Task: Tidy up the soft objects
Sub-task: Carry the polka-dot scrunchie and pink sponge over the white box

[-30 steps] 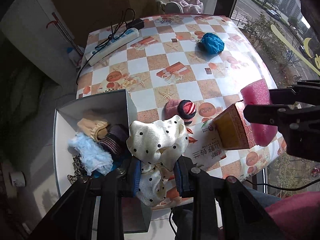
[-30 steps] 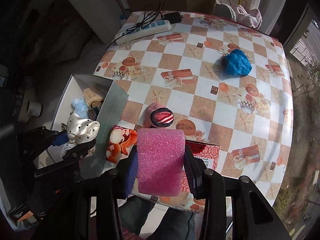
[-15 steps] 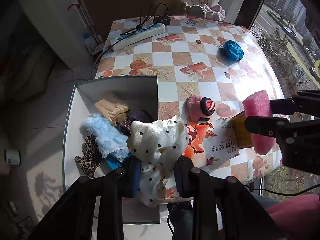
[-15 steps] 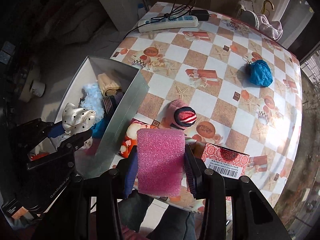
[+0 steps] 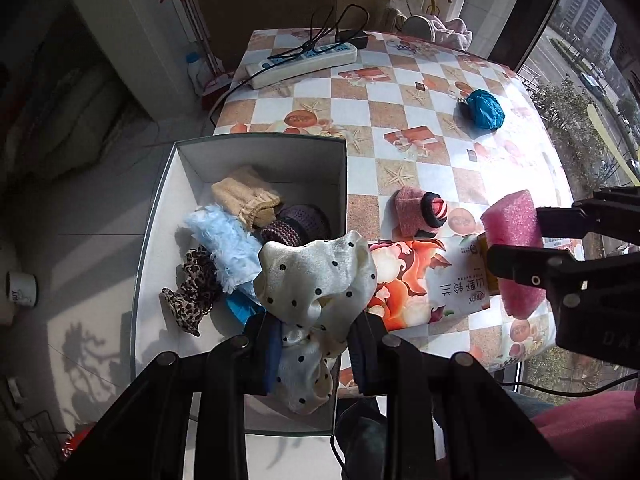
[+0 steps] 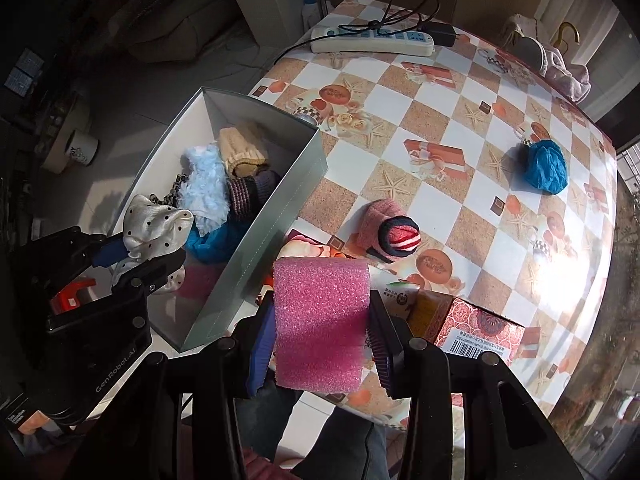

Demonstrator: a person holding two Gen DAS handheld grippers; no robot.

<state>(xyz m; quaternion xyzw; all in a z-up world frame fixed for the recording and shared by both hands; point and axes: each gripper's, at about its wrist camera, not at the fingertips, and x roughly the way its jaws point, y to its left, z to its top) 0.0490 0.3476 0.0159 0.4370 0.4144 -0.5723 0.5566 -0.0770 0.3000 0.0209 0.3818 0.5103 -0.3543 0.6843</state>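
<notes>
My left gripper [image 5: 314,350] is shut on a cream polka-dot scrunchie [image 5: 316,280], hanging over the near end of the grey box [image 5: 256,142]. The same scrunchie [image 6: 154,226] and left gripper [image 6: 132,258] show at the left of the right wrist view. My right gripper [image 6: 320,328] is shut on a pink foam sponge [image 6: 322,320], above the table's near edge beside the box wall [image 6: 276,216]. The sponge [image 5: 514,236] also appears at the right of the left wrist view. In the box lie a tan sock [image 5: 244,196], a light blue fluffy cloth [image 5: 226,240], a purple knit piece [image 5: 296,226] and a leopard scrunchie [image 5: 192,292].
On the checked tablecloth [image 6: 432,128] lie a pink rolled sock with a striped one [image 6: 390,232], a blue cloth bundle [image 6: 546,166], a white power strip [image 6: 372,40], a printed packet [image 5: 428,280] and a red carton [image 6: 476,328]. A person's lap shows below. A mug [image 5: 22,288] stands on the floor.
Both grippers have shifted left and rolled, so the scrunchie now hangs over the box interior and the sponge sits closer to the box wall. Both grips are unchanged.
</notes>
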